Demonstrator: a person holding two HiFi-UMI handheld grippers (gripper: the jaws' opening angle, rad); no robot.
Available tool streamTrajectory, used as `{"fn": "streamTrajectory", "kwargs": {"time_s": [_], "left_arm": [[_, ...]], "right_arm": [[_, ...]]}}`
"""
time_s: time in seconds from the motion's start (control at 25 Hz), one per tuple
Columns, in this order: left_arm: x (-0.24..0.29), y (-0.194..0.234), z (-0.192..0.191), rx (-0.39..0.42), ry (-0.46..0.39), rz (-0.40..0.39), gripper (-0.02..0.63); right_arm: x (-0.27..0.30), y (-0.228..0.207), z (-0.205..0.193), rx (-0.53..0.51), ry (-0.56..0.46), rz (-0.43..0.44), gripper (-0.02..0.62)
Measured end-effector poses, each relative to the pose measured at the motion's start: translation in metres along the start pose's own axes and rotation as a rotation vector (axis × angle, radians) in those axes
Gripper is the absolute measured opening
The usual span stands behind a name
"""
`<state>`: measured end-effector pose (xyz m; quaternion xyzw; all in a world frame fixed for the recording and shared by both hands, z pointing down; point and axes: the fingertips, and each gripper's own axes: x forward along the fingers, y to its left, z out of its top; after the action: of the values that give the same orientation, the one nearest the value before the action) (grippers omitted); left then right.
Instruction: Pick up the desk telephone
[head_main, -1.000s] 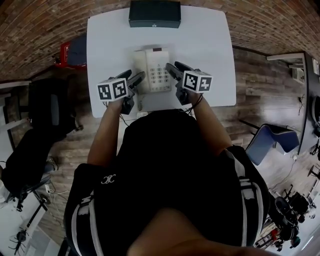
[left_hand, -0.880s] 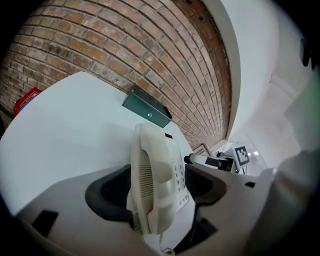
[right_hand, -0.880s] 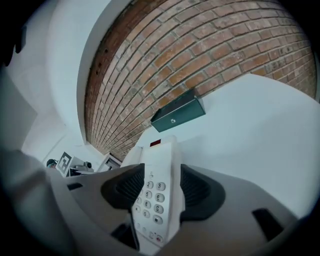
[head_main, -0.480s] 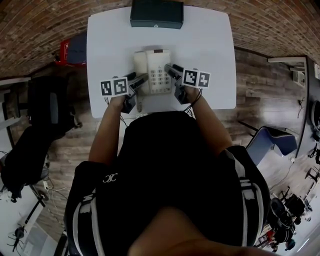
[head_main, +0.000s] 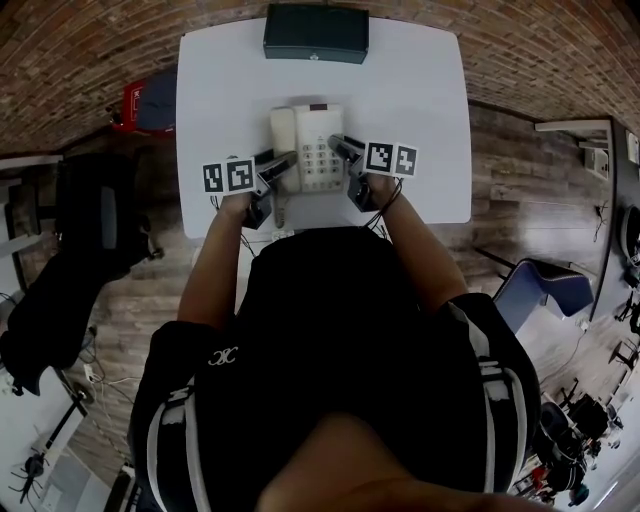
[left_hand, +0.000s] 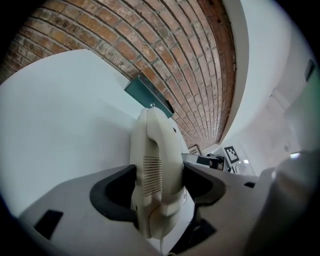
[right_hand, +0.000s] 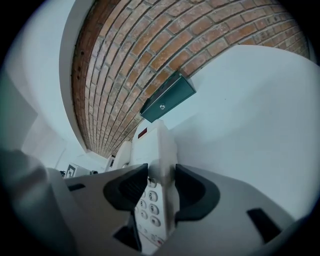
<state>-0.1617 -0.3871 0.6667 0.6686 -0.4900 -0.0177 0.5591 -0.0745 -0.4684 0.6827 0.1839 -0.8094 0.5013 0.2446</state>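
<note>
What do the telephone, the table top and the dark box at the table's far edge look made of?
The telephone looks like cream moulded plastic, smooth and matt: rounded handset, slotted earpiece. The table top is white, even and smooth, probably laminate or painted board. The dark box is dark green with flat faces and crisp edges, perhaps painted metal; unclear.

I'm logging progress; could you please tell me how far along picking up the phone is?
Done: both grippers are at the phone. In hand: the left gripper has its jaws clamped on the handset side; the right gripper has just been closing its jaws and pinches the keypad edge between them. Left: the lift; the phone sits on the table.
</note>
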Motion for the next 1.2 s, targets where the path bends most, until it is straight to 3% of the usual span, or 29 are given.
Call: {"fn": "streamTrajectory", "kwargs": {"time_s": [0.36,0.96,1.2], "left_arm": [[-0.01,-0.006,-0.007,0.005,0.031,0.008,0.296],[-0.053,-0.073,0.038,0.15,-0.079,-0.002,0.291],[-0.072,-0.108,0.059,0.216,-0.126,-0.03,0.29]], "right_arm": [[-0.008,0.013,-0.003,-0.043,-0.018,-0.032,0.15],[-0.059,0.075,0.041,-0.091,-0.158,0.007,0.147],[-0.088,0.112,0.07,-0.185,-0.204,-0.004,0.147]]}}
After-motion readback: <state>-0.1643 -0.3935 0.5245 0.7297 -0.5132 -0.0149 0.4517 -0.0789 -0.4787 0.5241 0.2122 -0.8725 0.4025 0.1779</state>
